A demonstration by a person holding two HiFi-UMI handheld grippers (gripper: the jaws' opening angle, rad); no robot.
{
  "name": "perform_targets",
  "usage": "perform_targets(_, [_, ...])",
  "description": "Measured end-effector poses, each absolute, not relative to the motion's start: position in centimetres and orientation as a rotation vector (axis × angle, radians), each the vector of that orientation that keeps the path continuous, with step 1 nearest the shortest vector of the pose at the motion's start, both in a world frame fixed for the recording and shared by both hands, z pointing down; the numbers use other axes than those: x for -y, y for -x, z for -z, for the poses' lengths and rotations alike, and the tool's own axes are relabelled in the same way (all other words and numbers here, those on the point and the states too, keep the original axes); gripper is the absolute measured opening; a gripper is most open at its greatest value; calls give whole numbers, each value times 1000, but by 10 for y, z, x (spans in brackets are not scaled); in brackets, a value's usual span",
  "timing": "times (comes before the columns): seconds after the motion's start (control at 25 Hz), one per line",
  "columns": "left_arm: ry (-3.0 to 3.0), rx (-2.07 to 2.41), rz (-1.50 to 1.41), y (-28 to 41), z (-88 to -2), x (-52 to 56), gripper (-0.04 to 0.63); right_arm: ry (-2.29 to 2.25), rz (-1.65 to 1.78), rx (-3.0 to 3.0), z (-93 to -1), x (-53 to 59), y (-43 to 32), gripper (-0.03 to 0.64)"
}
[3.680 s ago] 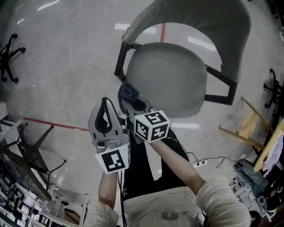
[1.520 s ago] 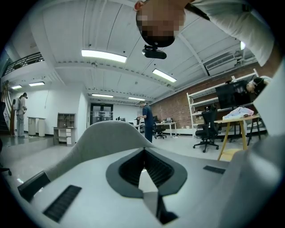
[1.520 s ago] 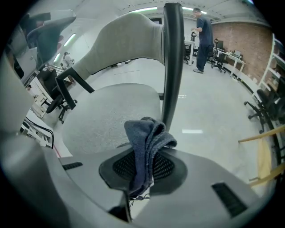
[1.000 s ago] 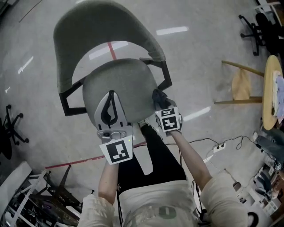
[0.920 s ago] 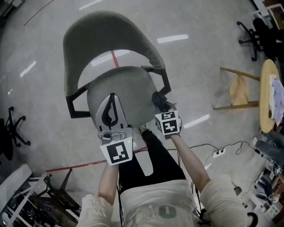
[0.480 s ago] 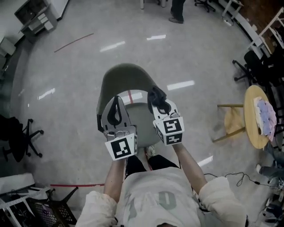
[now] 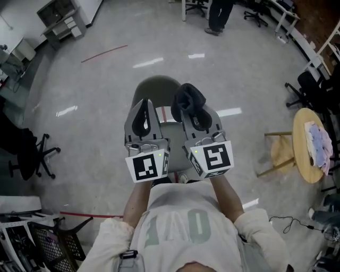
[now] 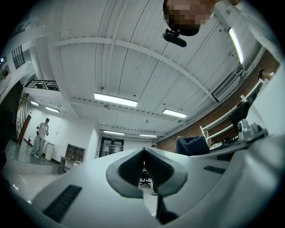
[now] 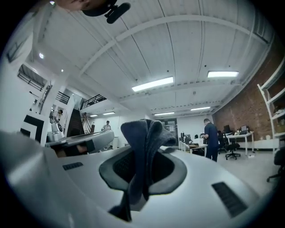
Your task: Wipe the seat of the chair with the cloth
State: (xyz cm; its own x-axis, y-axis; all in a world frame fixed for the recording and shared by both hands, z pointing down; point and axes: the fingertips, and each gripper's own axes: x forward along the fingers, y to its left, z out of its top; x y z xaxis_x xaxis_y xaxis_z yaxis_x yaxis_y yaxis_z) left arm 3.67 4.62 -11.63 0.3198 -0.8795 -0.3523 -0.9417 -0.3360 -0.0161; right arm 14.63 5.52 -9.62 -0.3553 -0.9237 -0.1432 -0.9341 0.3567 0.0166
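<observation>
The grey chair stands on the floor far below, mostly hidden behind both raised grippers; a strip of its seat shows between them. My right gripper is shut on a dark blue cloth, which bunches above the fingertips. In the right gripper view the cloth hangs folded between the jaws of that gripper. My left gripper is shut with nothing in it, beside the right one. In the left gripper view the left gripper points at the ceiling, and the cloth shows at the right.
A round wooden table with folded fabric stands at the right, a wooden stool beside it. Black office chairs sit at the left and right. A person stands at the far end. A rack fills the lower left.
Both grippers have risen from beside the chair seat to well above it, and now point toward the ceiling. The chair looks smaller and farther. The cloth stays in the right gripper.
</observation>
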Motion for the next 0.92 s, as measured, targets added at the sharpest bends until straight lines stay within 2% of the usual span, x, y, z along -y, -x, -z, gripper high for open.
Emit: perform_targets(0.92, [2336, -1688, -410, -39, 123, -45, 15, 1662, -109, -2528, 91, -53, -148, 57])
